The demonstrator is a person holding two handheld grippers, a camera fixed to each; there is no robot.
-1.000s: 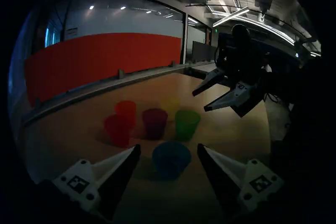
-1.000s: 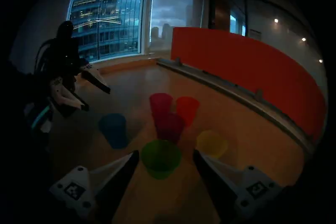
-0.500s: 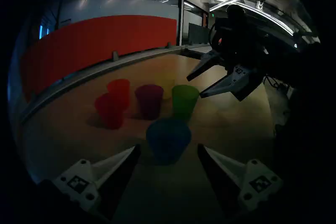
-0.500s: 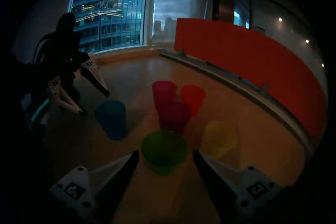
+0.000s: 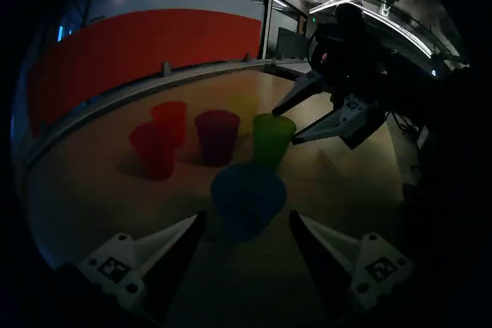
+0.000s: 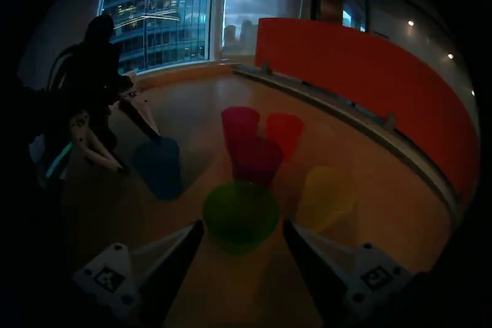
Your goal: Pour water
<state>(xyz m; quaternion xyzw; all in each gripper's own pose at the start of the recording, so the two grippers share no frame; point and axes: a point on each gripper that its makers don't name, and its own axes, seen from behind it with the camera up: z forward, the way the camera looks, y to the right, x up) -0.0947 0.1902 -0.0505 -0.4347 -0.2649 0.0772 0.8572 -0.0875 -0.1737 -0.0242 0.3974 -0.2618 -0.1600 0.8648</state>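
Observation:
Several coloured plastic cups stand upright on a wooden table [image 5: 92, 205]. The blue cup [image 5: 248, 199] sits just ahead of my left gripper [image 5: 246, 214], which is open with its fingertips either side of the cup's near edge, apart from it. The green cup [image 6: 241, 214] stands the same way just ahead of my open right gripper [image 6: 242, 223]. In the left gripper view the right gripper [image 5: 284, 128] hovers by the green cup [image 5: 270, 140]. In the right gripper view the left gripper [image 6: 139, 154] flanks the blue cup [image 6: 158, 165].
Behind stand a purple cup [image 5: 216, 136], two red cups [image 5: 154, 149], and a yellow cup [image 6: 323, 196]. A red wall panel [image 5: 141, 39] and a rail run along the table's far side. Large windows [image 6: 160, 14] lie beyond. The room is dim.
Both grippers have moved in closer to the cups. The blue cup now sits nearer my left fingertips, and the green cup nearer my right ones. No cup has moved.

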